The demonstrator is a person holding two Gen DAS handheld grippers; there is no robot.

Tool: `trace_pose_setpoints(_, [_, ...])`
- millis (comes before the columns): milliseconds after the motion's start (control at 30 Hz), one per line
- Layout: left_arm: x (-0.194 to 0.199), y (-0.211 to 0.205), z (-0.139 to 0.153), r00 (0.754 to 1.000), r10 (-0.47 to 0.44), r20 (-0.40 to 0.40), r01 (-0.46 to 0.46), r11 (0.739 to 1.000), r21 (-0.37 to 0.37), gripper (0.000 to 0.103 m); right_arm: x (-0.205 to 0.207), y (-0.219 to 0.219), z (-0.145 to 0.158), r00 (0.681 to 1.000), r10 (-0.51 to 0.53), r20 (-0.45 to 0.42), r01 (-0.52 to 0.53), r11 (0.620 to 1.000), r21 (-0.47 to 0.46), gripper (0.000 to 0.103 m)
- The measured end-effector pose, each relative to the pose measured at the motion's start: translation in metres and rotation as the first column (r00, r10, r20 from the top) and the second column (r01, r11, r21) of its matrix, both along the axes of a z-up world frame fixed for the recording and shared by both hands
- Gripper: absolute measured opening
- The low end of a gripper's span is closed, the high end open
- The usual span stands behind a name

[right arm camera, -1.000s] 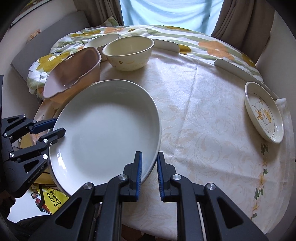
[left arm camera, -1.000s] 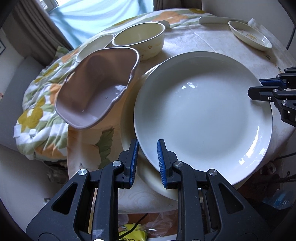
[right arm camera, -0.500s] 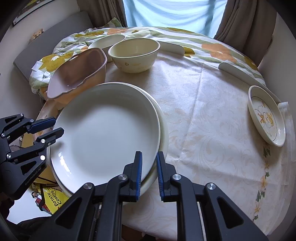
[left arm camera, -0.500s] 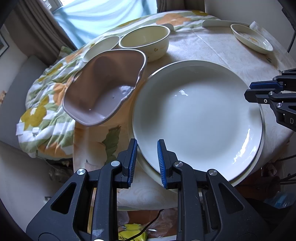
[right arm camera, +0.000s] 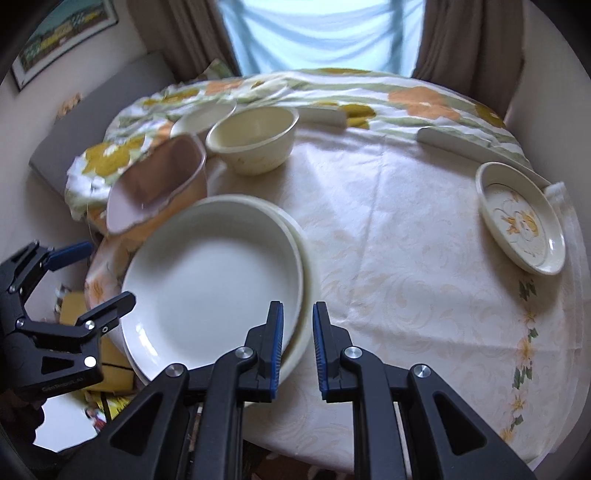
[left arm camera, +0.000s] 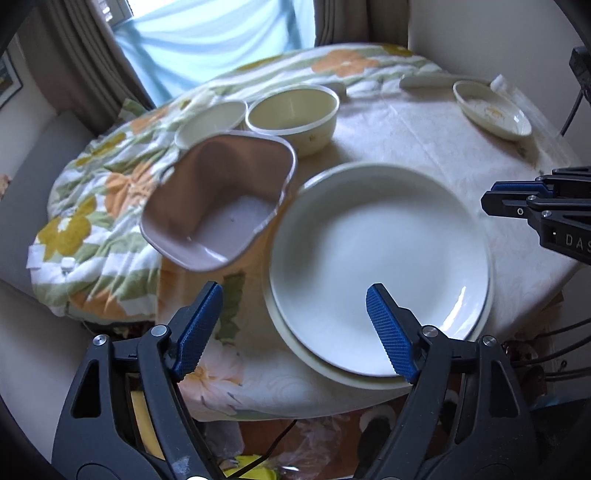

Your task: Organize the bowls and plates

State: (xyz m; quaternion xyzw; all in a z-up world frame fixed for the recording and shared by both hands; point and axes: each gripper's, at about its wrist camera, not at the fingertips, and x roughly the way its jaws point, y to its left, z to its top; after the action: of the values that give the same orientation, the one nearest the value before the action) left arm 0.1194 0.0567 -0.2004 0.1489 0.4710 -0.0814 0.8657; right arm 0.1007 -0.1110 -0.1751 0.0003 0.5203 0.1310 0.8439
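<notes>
Window (right arm camera: 321,33), pale blue sheer, daylight behind; brown curtains (right arm camera: 469,40) either side. Off-white walls. Framed picture (right arm camera: 62,33) on left wall. Grey cushioned seat (right arm camera: 92,133) below. Round bench, cream damask cloth (right arm camera: 406,258), floral quilt (left arm camera: 92,221) draped at rear.

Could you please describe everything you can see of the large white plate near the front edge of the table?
The large white plate is round, glossy and shallow, seemingly ceramic, empty and clean, with window glare on its rim. It lies level, stacked on a cream plate whose edge shows beneath. The left gripper stands open over its near edge, jaws having just opened, not gripping it. The pink bowl sits beside it.
</notes>
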Motion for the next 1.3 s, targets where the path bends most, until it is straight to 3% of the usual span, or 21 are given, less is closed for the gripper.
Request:
trace_pose_setpoints(200, [0.018,-0.02,0.064,0.989,-0.09,0.114,0.102,0.99,-0.099,0.081,-0.007,-0.05,0.051,0.982,-0.157,0.107,0.152,0.987,0.054,0.019])
trace_pose_setpoints(233, [0.024,-0.029,0.074,0.985,-0.114,0.129,0.129,0.984,-0.119,0.083,-0.009,-0.061,0.06,0.973,-0.193,0.127,0.186,0.98,0.065,0.025])
trace_pose_setpoints(300, [0.038,-0.053,0.093,0.972,-0.182,0.15,0.206,0.964,-0.169,0.1,-0.012,-0.089,0.077,0.951,-0.271,0.15,0.258,0.961,0.104,0.049])
trace_pose_setpoints(333, [0.048,-0.068,0.102,0.963,-0.218,0.16,0.247,0.949,-0.194,0.103,-0.013,-0.099,0.083,0.94,-0.3,0.161,0.284,0.952,0.115,0.071])
trace_pose_setpoints(367, [0.055,-0.081,0.109,0.955,-0.245,0.169,0.279,0.936,-0.215,0.103,-0.015,-0.113,0.091,0.921,-0.346,0.178,0.327,0.936,0.131,0.085])
trace_pose_setpoints(433, [0.077,-0.11,0.119,0.938,-0.31,0.157,0.343,0.9,-0.269,0.103,-0.017,-0.136,0.099,0.894,-0.405,0.191,0.381,0.912,0.153,0.085])
trace_pose_setpoints(533, [0.109,-0.151,0.119,0.919,-0.377,0.118,0.394,0.855,-0.338,0.103,-0.01,-0.17,0.098,0.869,-0.472,0.145,0.45,0.878,0.163,0.085])
trace_pose_setpoints(633, [0.141,-0.191,0.109,0.907,-0.415,0.07,0.408,0.827,-0.387,0.103,0.001,-0.197,0.084,0.832,-0.543,0.116,0.526,0.837,0.148,0.085])
trace_pose_setpoints(967, [0.227,-0.308,0.026,0.859,-0.507,-0.076,0.472,0.84,-0.268,0.099,0.049,-0.265,0.009,0.764,-0.642,-0.071,0.638,0.732,0.239,0.084])
trace_pose_setpoints(1033, [0.241,-0.322,0.008,0.852,-0.513,-0.108,0.474,0.842,-0.258,0.091,0.058,-0.274,-0.001,0.752,-0.653,-0.084,0.651,0.718,0.246,0.078])
trace_pose_setpoints(1200, [0.267,-0.349,-0.035,0.822,-0.534,-0.198,0.487,0.84,-0.239,0.06,0.074,-0.292,-0.028,0.727,-0.673,-0.137,0.682,0.686,0.254,0.057])
trace_pose_setpoints(1300, [0.275,-0.358,-0.052,0.808,-0.539,-0.236,0.487,0.838,-0.246,0.049,0.079,-0.299,-0.038,0.707,-0.689,-0.16,0.704,0.663,0.254,0.046])
